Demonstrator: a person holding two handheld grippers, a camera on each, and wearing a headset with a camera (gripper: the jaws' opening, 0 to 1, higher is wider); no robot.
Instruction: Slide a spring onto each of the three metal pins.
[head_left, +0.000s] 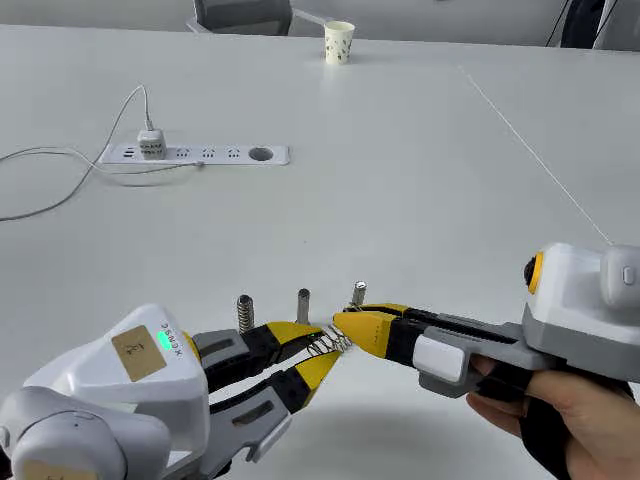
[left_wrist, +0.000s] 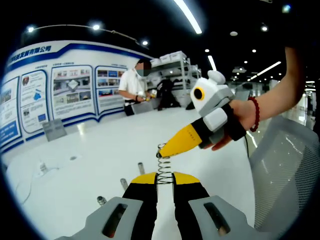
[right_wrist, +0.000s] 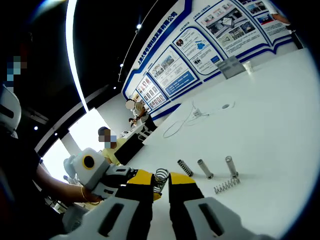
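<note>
One spring (head_left: 328, 345) is clenched at both ends by left gripper (head_left: 325, 350) and right gripper (head_left: 342, 328) jaws; three metal pins (head_left: 303, 305) stand at its twelve o'clock.

Blue wall banner (left_wrist: 30, 51) behind the counter carries white Chinese characters ending in 有限公司. The print on the posters (left_wrist: 70, 92) beneath it is too small to read. A tan sticker (head_left: 138, 352) on the left hand-held gripper (head_left: 325, 350) bears an illegible handwritten mark.
</note>
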